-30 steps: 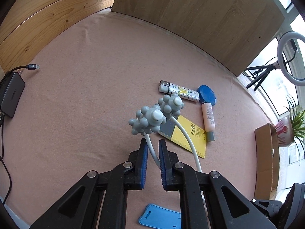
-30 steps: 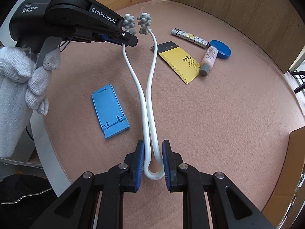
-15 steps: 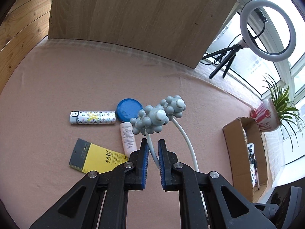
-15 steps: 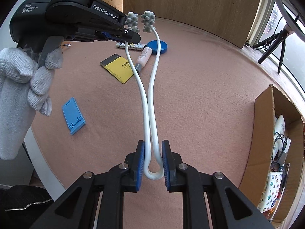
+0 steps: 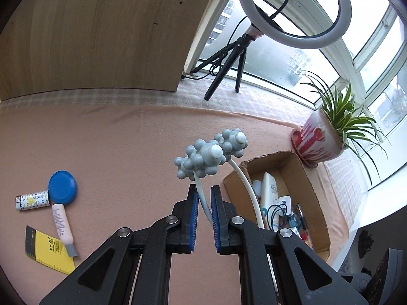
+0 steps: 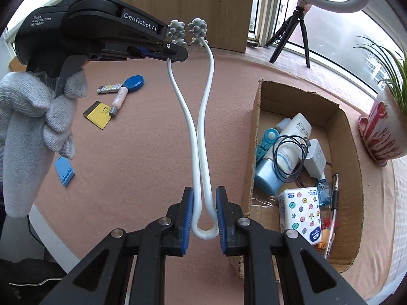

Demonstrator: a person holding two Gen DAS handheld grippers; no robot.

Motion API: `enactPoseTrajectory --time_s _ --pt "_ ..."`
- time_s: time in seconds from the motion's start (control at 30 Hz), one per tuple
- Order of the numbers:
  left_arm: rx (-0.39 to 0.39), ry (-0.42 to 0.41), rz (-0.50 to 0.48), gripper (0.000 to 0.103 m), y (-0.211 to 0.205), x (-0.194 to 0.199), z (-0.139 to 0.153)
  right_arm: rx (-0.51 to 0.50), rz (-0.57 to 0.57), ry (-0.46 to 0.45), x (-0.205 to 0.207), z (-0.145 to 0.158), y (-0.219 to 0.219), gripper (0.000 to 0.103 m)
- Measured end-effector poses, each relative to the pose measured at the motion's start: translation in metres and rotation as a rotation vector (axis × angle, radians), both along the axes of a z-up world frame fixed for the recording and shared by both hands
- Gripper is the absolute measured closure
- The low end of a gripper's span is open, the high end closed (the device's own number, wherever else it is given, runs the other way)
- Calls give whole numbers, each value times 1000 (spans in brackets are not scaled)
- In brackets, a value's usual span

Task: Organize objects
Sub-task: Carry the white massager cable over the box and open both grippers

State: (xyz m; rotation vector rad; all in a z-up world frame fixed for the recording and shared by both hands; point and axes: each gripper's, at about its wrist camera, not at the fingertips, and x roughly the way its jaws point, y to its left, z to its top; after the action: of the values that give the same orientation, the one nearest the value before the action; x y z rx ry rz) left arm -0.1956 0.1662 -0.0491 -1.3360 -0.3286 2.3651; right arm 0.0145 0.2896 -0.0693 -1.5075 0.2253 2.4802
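Both tongs carry one white U-shaped neck massager (image 6: 201, 137) above the pink-covered table (image 6: 152, 137). The right tongs (image 6: 202, 218) are clamped on its looped bend, with the two arms running away from them to the knobbly grey massage heads (image 5: 211, 156). The left tongs (image 5: 202, 218) are closed on one arm just below its head, while the other arm passes free to their right. In the right wrist view the left tongs (image 6: 175, 52) show at the far end of the massager, held by a grey-gloved hand (image 6: 38, 117). Right of both tongs sits an open cardboard box (image 6: 348, 137) holding a white AQUA tube (image 6: 296, 137), a tissue pack (image 6: 301, 209) and a coiled black cable (image 6: 290, 157). Left of the tongs, on the table, lie a blue round lid (image 5: 62, 184), a pink tube (image 5: 62, 225), a patterned lighter (image 5: 31, 200), a yellow card (image 5: 48, 254) and a blue phone stand (image 6: 64, 171).
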Motion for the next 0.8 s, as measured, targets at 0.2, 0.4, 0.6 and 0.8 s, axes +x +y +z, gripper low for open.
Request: enactPoseTrajectory --time_s 0.2,0.4,0.6,0.8 --pt "4 20 -97 93 68 -10 8 12 -99 9 31 8 37 87" --pt "7 9 -174 92 128 -17 5 6 -190 18 61 12 70 87" --pt "-2 -2 -215 92 170 -23 -4 -5 -249 22 82 12 94 87" --pt "-14 -9 -226 92 188 -28 -8 -11 -273 30 89 13 107 87"
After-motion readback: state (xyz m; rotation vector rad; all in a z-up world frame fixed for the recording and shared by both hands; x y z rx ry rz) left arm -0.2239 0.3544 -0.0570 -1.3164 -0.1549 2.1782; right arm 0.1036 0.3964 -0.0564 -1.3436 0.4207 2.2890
